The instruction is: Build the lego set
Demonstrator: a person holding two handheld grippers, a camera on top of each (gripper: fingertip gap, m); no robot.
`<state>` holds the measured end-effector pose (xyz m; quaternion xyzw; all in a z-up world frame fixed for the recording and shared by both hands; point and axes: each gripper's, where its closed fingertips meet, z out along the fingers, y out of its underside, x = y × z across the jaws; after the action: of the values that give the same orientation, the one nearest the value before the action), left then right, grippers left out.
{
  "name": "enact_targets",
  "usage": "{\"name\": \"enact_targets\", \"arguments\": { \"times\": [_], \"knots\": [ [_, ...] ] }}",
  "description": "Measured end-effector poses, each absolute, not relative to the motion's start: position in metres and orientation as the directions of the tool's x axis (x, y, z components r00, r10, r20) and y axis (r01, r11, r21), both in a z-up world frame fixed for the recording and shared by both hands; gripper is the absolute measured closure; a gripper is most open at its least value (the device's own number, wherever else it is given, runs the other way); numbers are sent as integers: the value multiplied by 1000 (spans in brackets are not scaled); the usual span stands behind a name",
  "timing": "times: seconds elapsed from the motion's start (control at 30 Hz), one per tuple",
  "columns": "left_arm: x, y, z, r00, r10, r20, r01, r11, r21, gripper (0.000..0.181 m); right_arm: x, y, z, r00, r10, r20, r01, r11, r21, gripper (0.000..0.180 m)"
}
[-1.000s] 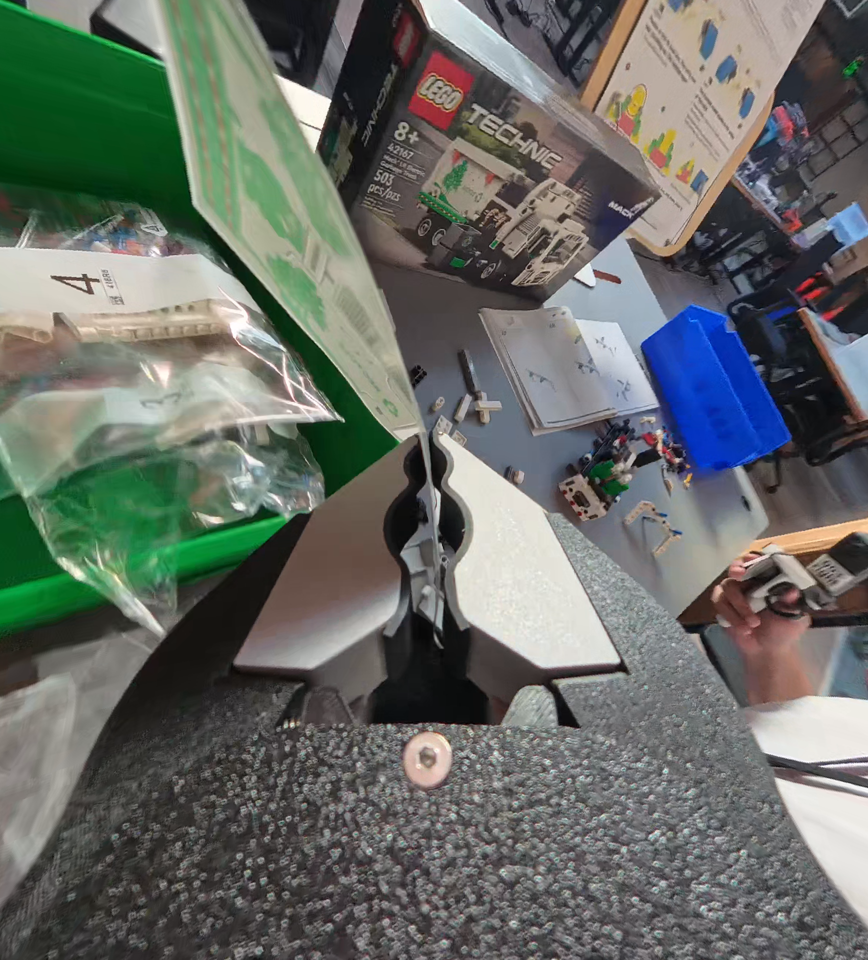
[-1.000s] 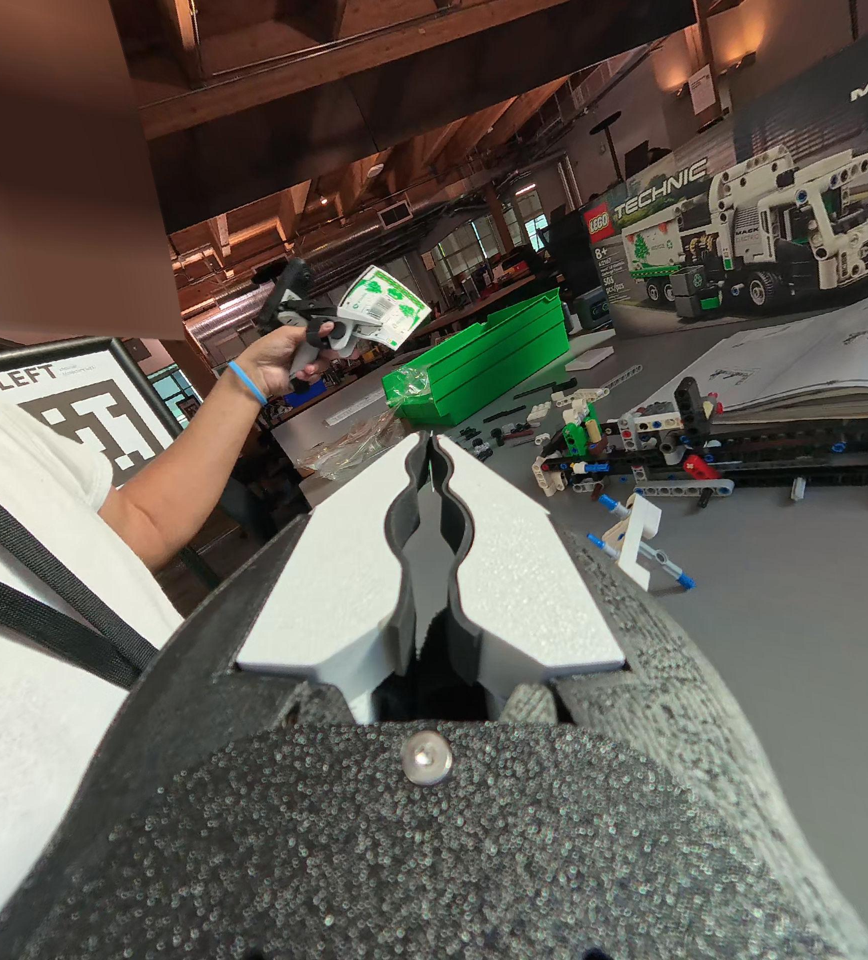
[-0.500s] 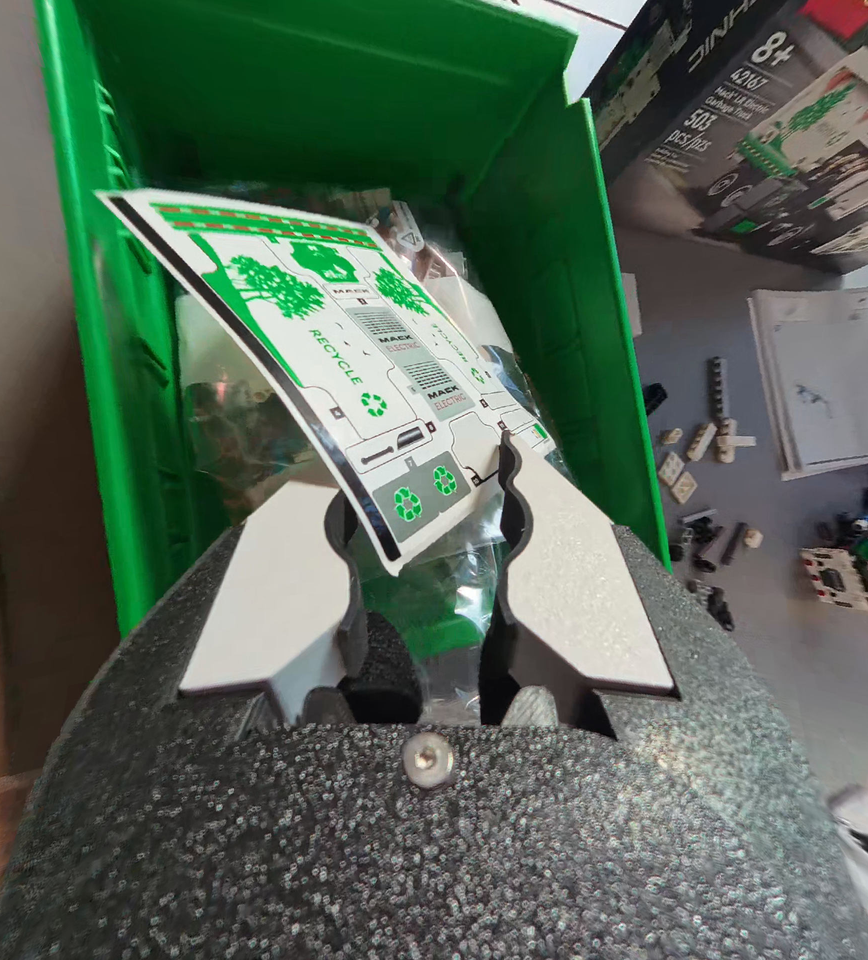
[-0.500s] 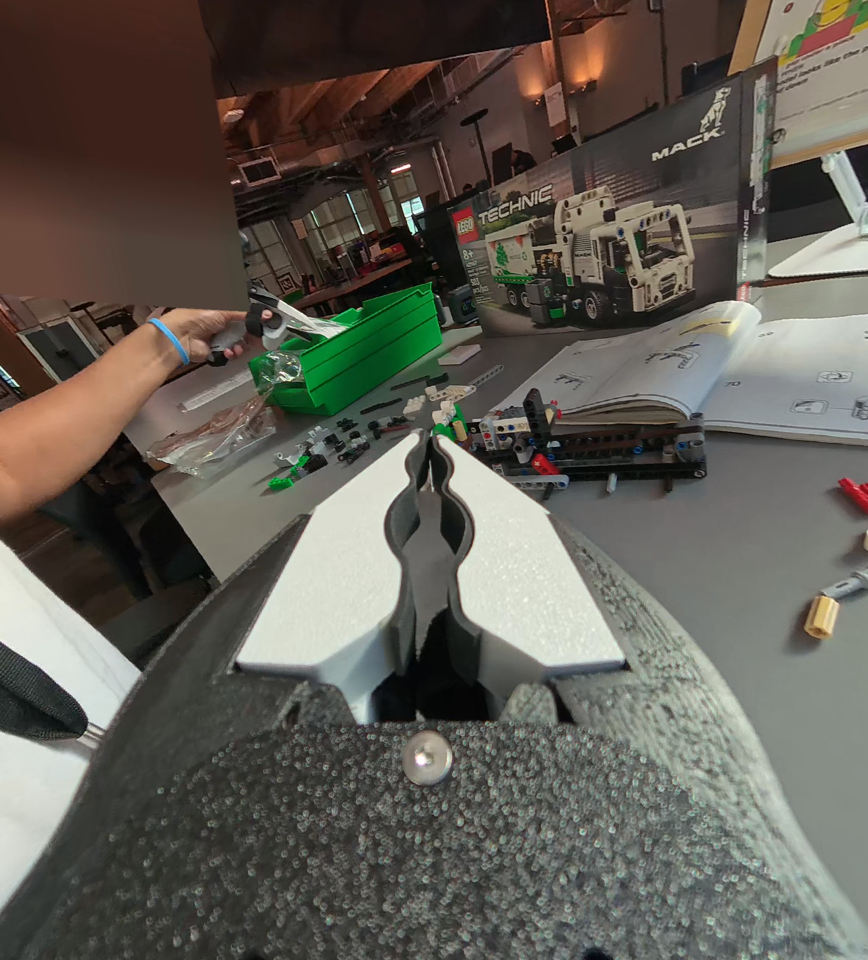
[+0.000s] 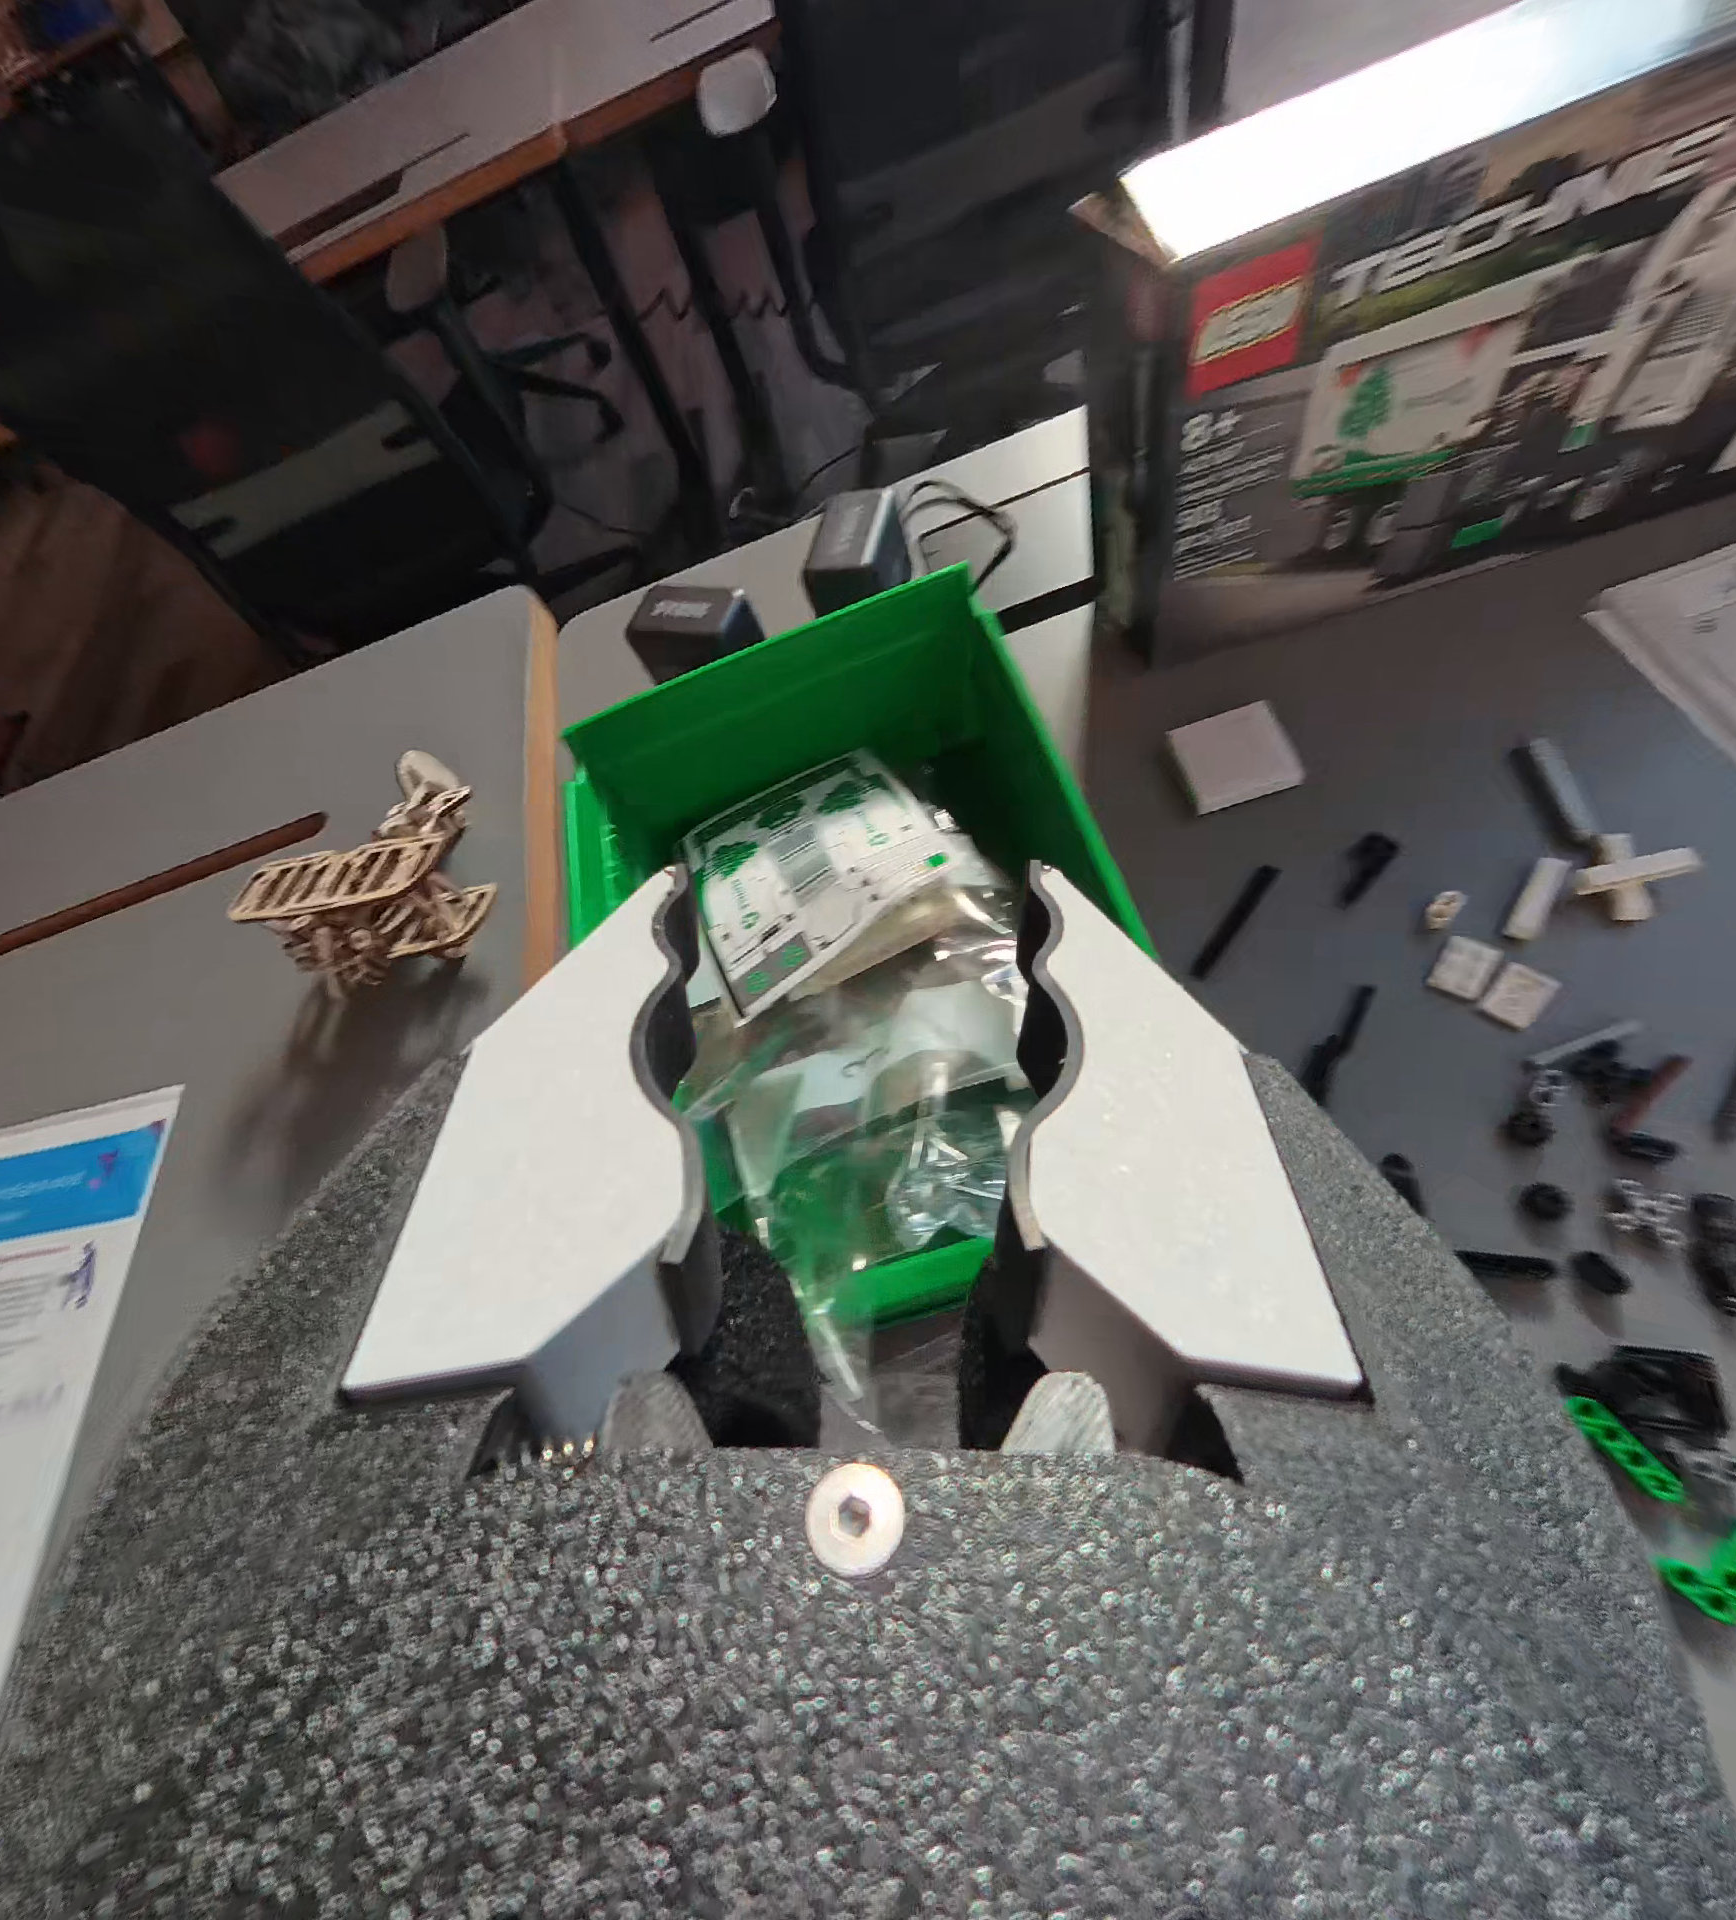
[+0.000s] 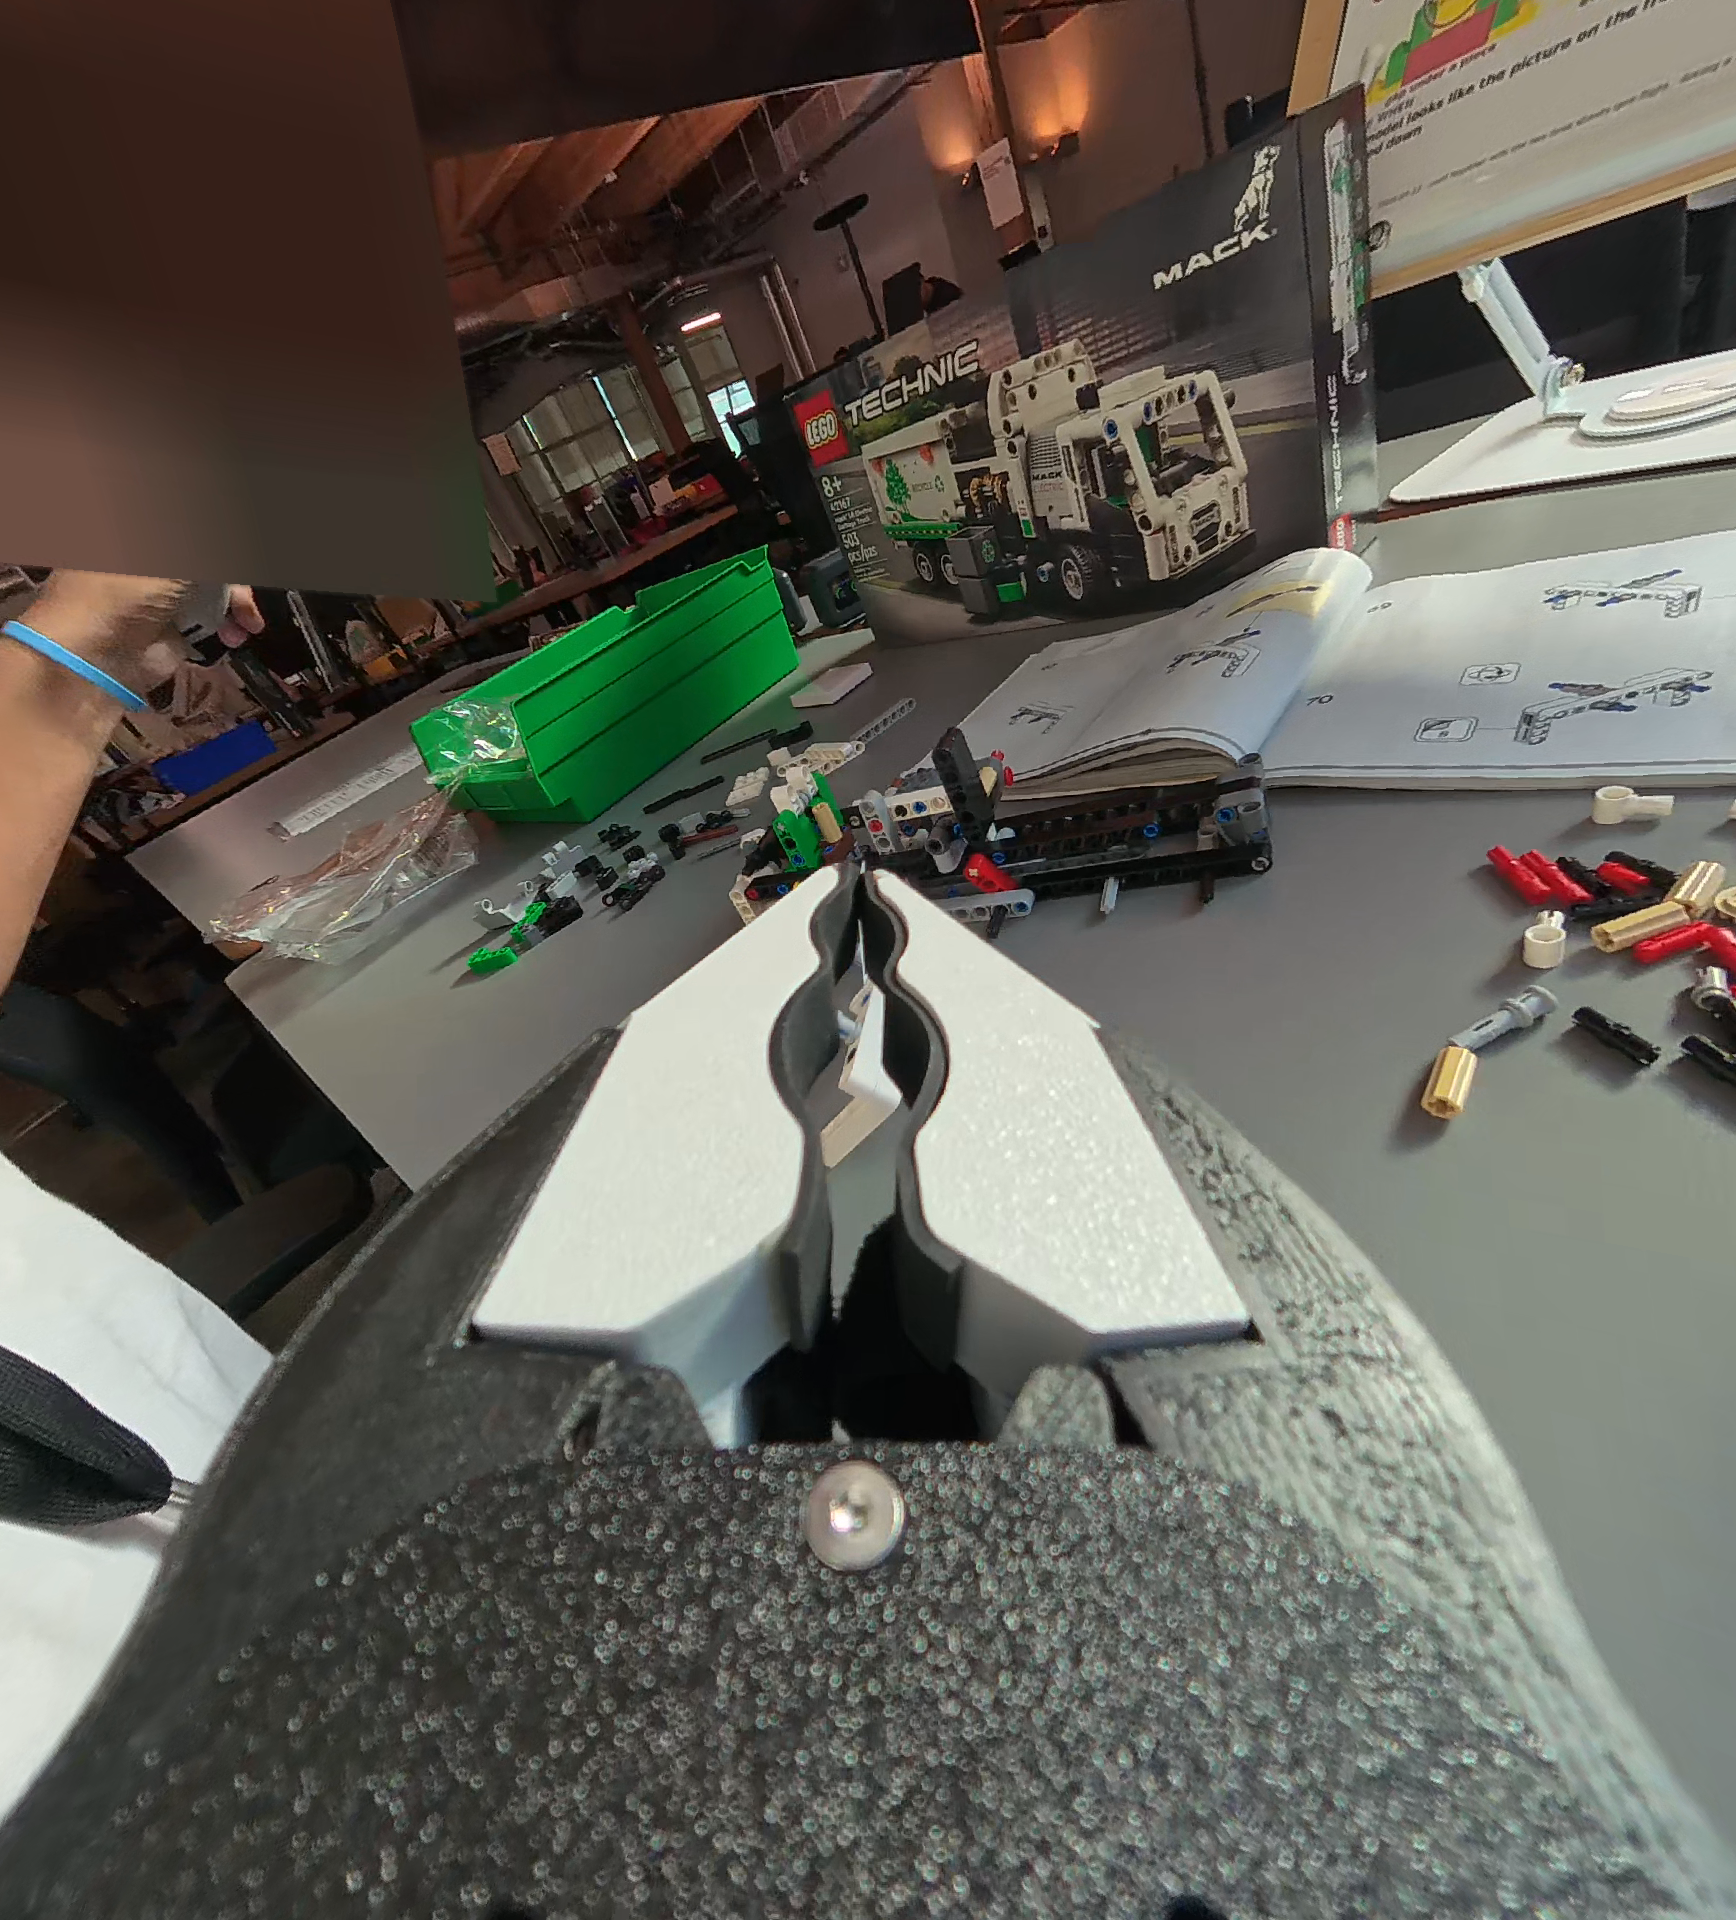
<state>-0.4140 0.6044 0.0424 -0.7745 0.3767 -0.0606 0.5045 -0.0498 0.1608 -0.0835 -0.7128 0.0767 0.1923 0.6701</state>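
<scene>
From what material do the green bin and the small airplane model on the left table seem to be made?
Green bin: probably moulded plastic, one even bright colour, smooth walls with a slight sheen. Airplane model: probably thin cut wood, pale tan and matte, built from flat slotted pieces; the picture is blurred, so this is uncertain.

set box (image 5: 1529, 343) blurred and cut off at right, person's hand (image 6: 131, 623) motion-blurred, instruction booklet (image 6: 1529, 665) cropped

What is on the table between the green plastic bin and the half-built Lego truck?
In the right wrist view, small loose Lego pieces lie scattered on the grey table between the green plastic bin and the half-built Lego truck: black, white and grey bits.
</scene>
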Motion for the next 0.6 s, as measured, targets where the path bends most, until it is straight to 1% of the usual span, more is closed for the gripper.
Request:
{"name": "enact_targets", "arguments": {
  "times": [0.1, 0.2, 0.27, 0.33, 0.43, 0.5, 0.6],
  "knots": [
    [-366, 553, 53, 604, -771, -201, -474, -145, -868, 126, -51, 157, -87, 904, 171, -393, -381, -99, -919, 180],
    [-308, 486, 52, 428, -880, -205, -468, -22, -883, 132, -49, 154, -88, 894, 183, -409, -397, -99, -913, 180],
    [-269, 438, 39, 282, -931, -230, -494, 64, -867, 133, -47, 152, -90, 889, 189, -417, -405, -97, -909, 180],
    [-231, 385, 14, 89, -974, -207, -538, 128, -833, 134, -44, 150, -92, 878, 200, -434, -424, -96, -901, 180],
    [-187, 319, -23, -160, -979, -129, -591, 200, -782, 133, -38, 147, -88, 848, 217, -483, -479, -73, -875, 180],
    [-164, 294, -41, -259, -958, -126, -603, 262, -753, 133, -36, 146, -90, 845, 212, -492, -488, -76, -870, 180],
    [-135, 274, -61, -354, -924, -145, -610, 346, -713, 134, -34, 146, -92, 843, 200, -500, -494, -80, -866, 180]
  ]
}}
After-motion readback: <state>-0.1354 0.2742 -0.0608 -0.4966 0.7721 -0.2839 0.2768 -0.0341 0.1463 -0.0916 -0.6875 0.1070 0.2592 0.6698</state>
